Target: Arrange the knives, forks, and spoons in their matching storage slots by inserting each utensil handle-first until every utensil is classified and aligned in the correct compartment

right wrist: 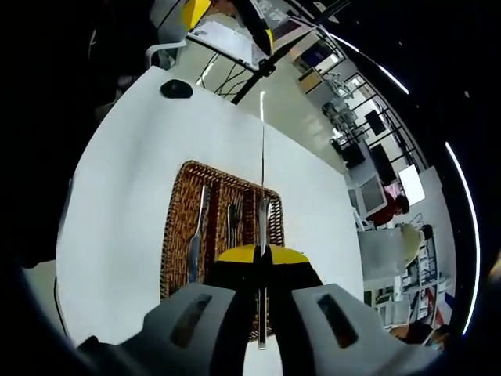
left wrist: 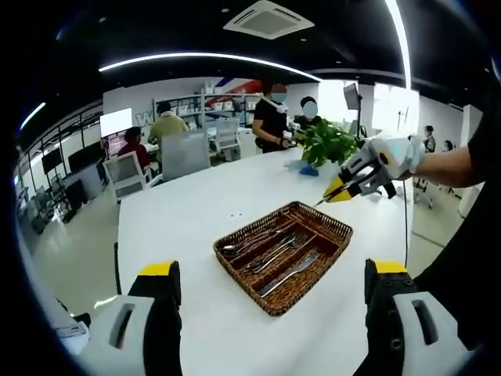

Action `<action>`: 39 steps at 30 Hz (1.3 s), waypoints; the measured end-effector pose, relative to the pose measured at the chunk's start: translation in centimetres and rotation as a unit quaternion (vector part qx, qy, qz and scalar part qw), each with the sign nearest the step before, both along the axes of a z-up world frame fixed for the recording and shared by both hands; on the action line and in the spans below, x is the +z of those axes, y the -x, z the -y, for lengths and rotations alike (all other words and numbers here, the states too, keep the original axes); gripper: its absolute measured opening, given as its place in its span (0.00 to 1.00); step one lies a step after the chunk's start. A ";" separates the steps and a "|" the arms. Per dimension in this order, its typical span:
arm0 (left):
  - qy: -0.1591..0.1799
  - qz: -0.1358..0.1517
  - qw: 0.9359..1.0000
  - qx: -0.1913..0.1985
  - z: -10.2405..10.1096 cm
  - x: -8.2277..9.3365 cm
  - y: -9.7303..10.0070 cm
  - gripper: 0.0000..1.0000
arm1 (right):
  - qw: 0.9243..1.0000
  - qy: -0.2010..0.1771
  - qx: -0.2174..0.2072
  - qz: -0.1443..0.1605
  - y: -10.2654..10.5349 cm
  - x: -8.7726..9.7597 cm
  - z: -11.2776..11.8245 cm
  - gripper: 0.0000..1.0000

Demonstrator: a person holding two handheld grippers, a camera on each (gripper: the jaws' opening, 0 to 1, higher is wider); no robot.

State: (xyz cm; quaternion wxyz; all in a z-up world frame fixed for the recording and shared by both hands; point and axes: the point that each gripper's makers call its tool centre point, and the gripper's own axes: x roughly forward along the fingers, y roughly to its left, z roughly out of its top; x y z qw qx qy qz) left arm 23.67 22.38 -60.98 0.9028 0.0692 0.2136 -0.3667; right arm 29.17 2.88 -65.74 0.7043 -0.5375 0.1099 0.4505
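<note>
White table (left wrist: 196,211), open office behind it. Near edge of left gripper view: left gripper (left wrist: 270,294) has jaws wide apart, nothing held, hanging back from the wicker tray (left wrist: 333,229). Tray sits mid-table, divided lengthwise into slots; utensils already lie in them: a knife (right wrist: 196,235) in one outer slot, forks (right wrist: 233,218) in the middle one, spoons probably in the third, hard to confirm. Beyond the tray, right gripper (left wrist: 335,190) hovers above its far corner, clamped on a thin utensil (right wrist: 262,141). In right gripper view the shaft runs from the closed jaws out over the tray, roughly along the slot lines. Which utensil it is, can't tell. Further back: potted plant (left wrist: 329,141), people at desks.

Risks: grip is on a thin shaft, so it could pivot or slip on contact; wrong-slot drop if the type's misjudged; catching a divider could shove the light tray.
</note>
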 end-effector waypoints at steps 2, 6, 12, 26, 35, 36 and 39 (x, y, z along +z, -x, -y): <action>0.001 -0.001 1.000 -0.001 0.1 -0.1 0.1 1.00 | 1.000 -0.002 0.001 0.002 -0.2 0.0 -0.1 0.01; 0.000 -0.003 1.000 -0.004 0.4 -0.3 0.2 1.00 | 1.000 0.003 0.002 0.005 -0.7 -0.4 0.1 0.01; 0.002 -0.002 1.000 0.001 0.1 -0.2 0.1 1.00 | 1.000 0.008 -0.002 0.007 -1.3 -0.5 0.4 0.01; -0.005 -0.002 1.000 0.009 -1.1 -0.3 0.2 1.00 | 0.999 0.010 -0.006 0.032 -3.3 -0.8 0.3 0.01; -0.002 -0.003 1.000 0.018 -1.6 -0.7 0.2 1.00 | 0.999 0.009 -0.001 0.034 -3.1 -2.4 0.4 0.01; -0.002 -0.002 1.000 0.018 -1.6 -0.7 0.2 1.00 | 0.999 0.008 -0.001 0.033 -3.1 -2.6 0.4 0.01; 0.000 -0.003 1.000 0.019 -1.5 -0.7 0.2 1.00 | 0.999 0.004 -0.001 0.033 -2.9 -3.2 0.3 0.01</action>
